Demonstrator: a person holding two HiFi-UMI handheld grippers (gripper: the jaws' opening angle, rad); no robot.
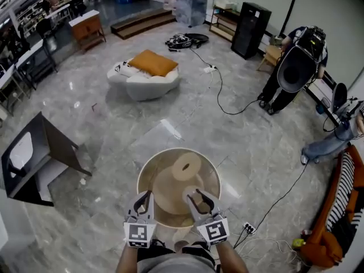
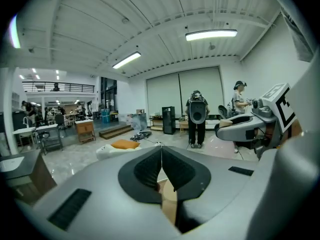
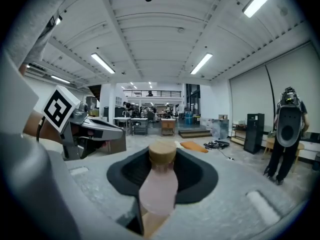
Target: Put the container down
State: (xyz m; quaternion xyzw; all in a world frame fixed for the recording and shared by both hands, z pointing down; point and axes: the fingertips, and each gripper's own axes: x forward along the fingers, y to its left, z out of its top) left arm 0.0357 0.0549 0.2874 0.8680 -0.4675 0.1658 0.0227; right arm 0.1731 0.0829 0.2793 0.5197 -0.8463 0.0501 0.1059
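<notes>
Right gripper view had my right gripper (image 1: 199,199) pinching the container (image 3: 159,186), left gripper (image 2: 161,164) pressed together, empty, so I judged nothing was set down yet.

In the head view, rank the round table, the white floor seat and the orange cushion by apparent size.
1. round table, though it is nearest the camera
2. white floor seat
3. orange cushion, lying on that seat

The container (image 3: 158,186) is pale translucent pink with a tan lid (image 3: 162,154). The round desk (image 1: 154,175) is beige; the floor (image 1: 114,129) is grey, marble-veined. Orange cushion (image 1: 152,62) on white seat (image 1: 149,85)
</notes>
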